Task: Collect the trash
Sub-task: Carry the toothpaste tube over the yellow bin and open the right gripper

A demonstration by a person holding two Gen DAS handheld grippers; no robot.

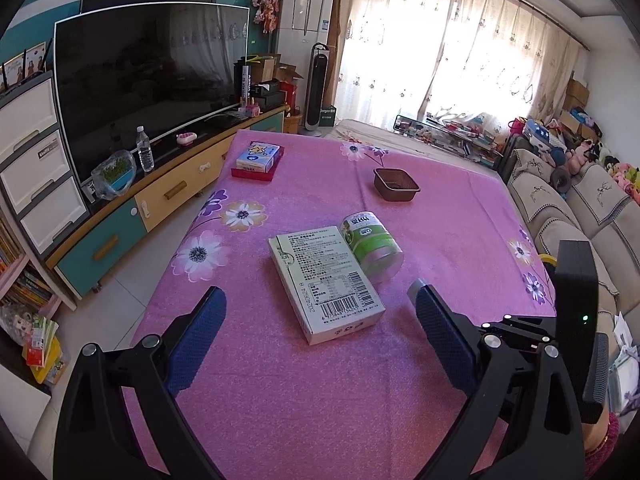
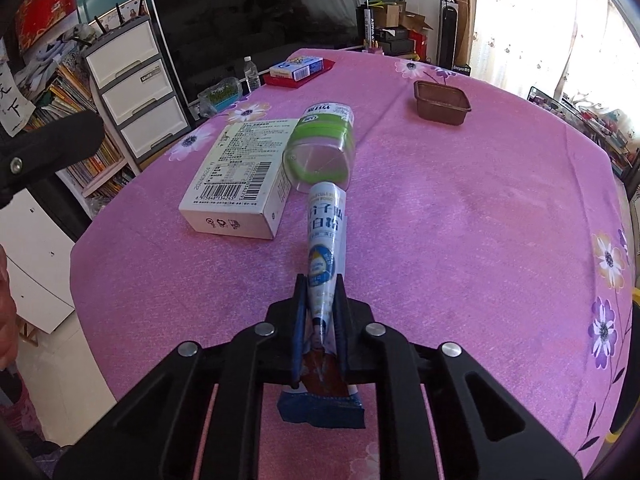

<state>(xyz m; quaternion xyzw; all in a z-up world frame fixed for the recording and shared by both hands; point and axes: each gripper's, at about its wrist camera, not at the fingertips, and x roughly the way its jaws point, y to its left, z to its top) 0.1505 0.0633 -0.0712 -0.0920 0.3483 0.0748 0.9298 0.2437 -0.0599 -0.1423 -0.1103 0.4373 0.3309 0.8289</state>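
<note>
Left wrist view: we see the left gripper [image 1: 318,312] fingers released above the white box [image 1: 324,282] and green bottle [image 1: 372,246], mid-bench [image 1: 460,232].

Right wrist view: right gripper [image 2: 320,296] clenched on a crushed sachet [image 2: 325,236]; its near end is hidden between the pads.

The left gripper [image 1: 316,300] hangs over the near part of the pink cloth [image 1: 440,240], jaws wide apart with nothing between the pads. Just beyond the fingertips lies the box [image 1: 324,282], flat, barcode up. A green cup [image 1: 374,246] lies on its side, touching the box's far right edge. Well beyond the box sits a brown tray [image 1: 396,184]; far left of that, a blue pack [image 1: 258,156] on a red tray [image 1: 253,174].
</note>
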